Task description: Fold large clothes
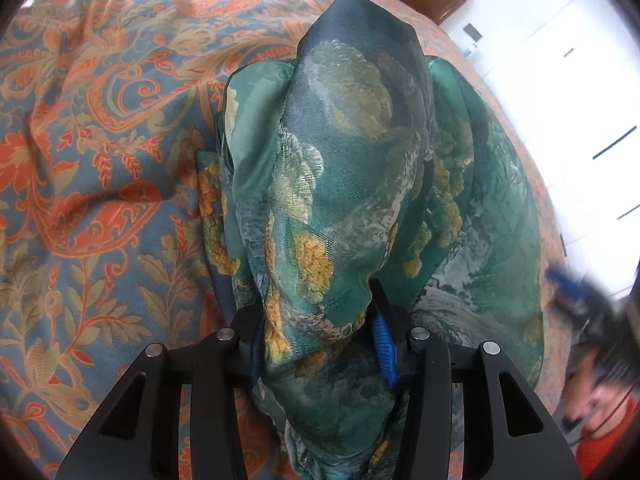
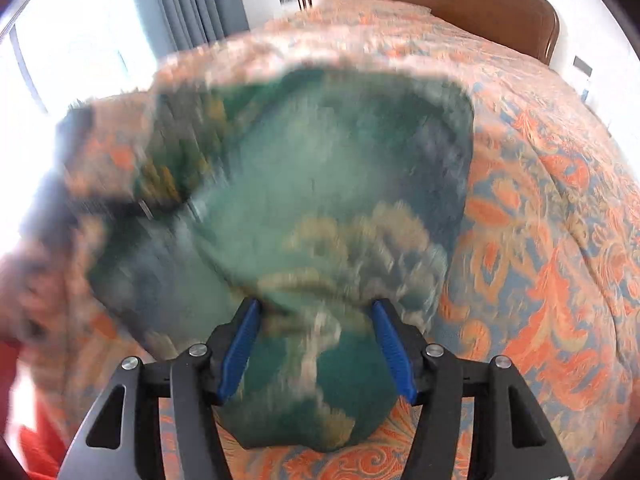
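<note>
A large green garment with yellow and white print lies bunched on the bed. My left gripper is shut on a thick fold of it and holds the cloth up above the bedspread. In the right wrist view the same garment is blurred by motion and spreads ahead of me. My right gripper has its blue pads on either side of a bunch of the cloth and is shut on it. The right gripper also shows blurred in the left wrist view.
The bed is covered by an orange and blue paisley bedspread, also in the right wrist view. A wooden headboard stands at the far end. Blue curtains hang far left. A person in red is at the lower right.
</note>
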`<act>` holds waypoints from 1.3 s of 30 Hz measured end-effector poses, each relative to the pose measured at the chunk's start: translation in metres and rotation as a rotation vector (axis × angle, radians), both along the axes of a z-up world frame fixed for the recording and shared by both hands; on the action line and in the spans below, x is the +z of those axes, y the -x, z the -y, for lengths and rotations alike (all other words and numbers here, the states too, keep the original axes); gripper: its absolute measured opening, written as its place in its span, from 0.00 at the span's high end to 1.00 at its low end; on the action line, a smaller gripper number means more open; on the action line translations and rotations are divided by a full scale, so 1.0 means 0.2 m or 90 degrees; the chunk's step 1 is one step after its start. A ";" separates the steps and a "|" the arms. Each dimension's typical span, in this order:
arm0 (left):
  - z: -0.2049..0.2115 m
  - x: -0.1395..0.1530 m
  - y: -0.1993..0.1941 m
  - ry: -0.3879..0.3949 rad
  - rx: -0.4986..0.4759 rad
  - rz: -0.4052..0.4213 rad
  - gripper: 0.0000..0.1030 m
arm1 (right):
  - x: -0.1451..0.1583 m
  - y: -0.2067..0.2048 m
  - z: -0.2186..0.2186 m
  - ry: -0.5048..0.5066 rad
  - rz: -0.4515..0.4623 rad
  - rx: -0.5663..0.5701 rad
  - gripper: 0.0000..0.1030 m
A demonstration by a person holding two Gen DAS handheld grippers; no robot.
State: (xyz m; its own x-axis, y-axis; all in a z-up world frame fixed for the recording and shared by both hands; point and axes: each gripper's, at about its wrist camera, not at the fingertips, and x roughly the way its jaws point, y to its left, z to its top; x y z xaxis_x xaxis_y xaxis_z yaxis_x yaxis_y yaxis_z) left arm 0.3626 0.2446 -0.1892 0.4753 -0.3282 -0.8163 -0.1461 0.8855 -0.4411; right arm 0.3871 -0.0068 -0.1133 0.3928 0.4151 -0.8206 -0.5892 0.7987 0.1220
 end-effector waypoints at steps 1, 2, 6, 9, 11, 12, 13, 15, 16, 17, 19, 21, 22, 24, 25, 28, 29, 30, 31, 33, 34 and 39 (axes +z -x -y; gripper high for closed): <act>-0.01 0.00 0.00 0.002 -0.001 0.002 0.55 | 0.09 -0.05 0.01 -0.023 0.010 -0.012 0.41; -0.01 -0.01 0.00 0.006 -0.001 0.003 0.55 | 0.15 -0.10 0.01 -0.038 0.015 -0.022 0.41; -0.05 -0.03 0.01 0.021 -0.002 0.009 0.54 | 0.26 -0.42 -0.09 -0.082 0.001 -0.050 0.41; -0.08 -0.07 0.02 0.039 0.001 0.011 0.54 | 0.16 -0.67 -0.23 -0.093 -0.059 -0.073 0.41; -0.10 -0.08 0.03 0.047 0.006 0.010 0.54 | 0.05 -0.77 -0.32 -0.070 -0.080 -0.082 0.41; -0.10 -0.09 0.02 0.048 0.010 0.007 0.54 | -0.03 -0.81 -0.38 -0.029 -0.082 -0.087 0.41; -0.11 -0.10 0.02 0.046 0.010 0.003 0.54 | -0.12 -0.83 -0.41 0.009 -0.087 -0.095 0.41; -0.11 -0.11 0.02 0.041 0.008 0.004 0.54 | -0.20 -0.83 -0.46 0.056 -0.075 -0.098 0.41; -0.11 -0.11 0.03 0.040 0.007 0.006 0.54 | -0.21 -0.82 -0.47 0.071 -0.061 -0.093 0.41; -0.11 -0.11 0.03 0.039 0.007 0.007 0.54 | -0.21 -0.81 -0.47 0.071 -0.059 -0.092 0.41; -0.11 -0.10 0.03 0.035 0.008 0.007 0.54 | -0.20 -0.82 -0.44 0.063 -0.063 -0.091 0.42; -0.10 -0.09 0.04 0.030 0.009 0.006 0.54 | -0.14 -0.78 -0.40 0.053 -0.045 -0.086 0.42; -0.11 -0.09 0.04 0.029 0.008 0.006 0.54 | -0.09 -0.72 -0.38 0.048 -0.025 -0.080 0.42; -0.11 -0.10 0.03 0.030 0.007 0.004 0.54 | 0.01 -0.58 -0.33 0.030 0.003 -0.056 0.42; -0.12 -0.10 0.03 0.031 0.007 0.002 0.54 | 0.07 -0.47 -0.29 0.018 0.023 -0.036 0.42; -0.12 -0.10 0.02 0.030 0.011 -0.001 0.54 | 0.15 -0.11 -0.19 0.014 0.084 0.008 0.42; -0.11 -0.09 0.02 0.028 0.012 -0.001 0.54 | 0.15 -0.06 -0.18 0.022 0.096 0.015 0.42; -0.09 -0.09 0.02 0.025 0.014 -0.001 0.53 | 0.10 0.06 -0.16 0.060 0.119 0.016 0.42; -0.06 -0.08 0.02 0.022 0.012 -0.003 0.52 | 0.05 0.10 -0.15 0.092 0.123 0.010 0.42; 0.00 -0.06 0.00 0.001 0.009 0.005 0.50 | -0.12 0.13 -0.11 0.123 0.098 -0.024 0.41; 0.01 -0.04 0.01 -0.011 0.013 0.014 0.44 | -0.16 0.12 -0.10 0.122 0.100 -0.035 0.40; -0.07 0.10 0.16 -0.037 0.075 0.056 0.02 | -0.04 0.16 -0.09 0.104 0.134 -0.046 0.40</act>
State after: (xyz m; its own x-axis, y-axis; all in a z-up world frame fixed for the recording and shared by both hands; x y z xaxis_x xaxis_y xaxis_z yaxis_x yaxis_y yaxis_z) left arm 0.3304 0.2576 -0.1692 0.5777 -0.2193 -0.7862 -0.2131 0.8893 -0.4046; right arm 0.3548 0.0104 -0.1215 0.5853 0.2487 -0.7717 -0.5282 0.8391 -0.1302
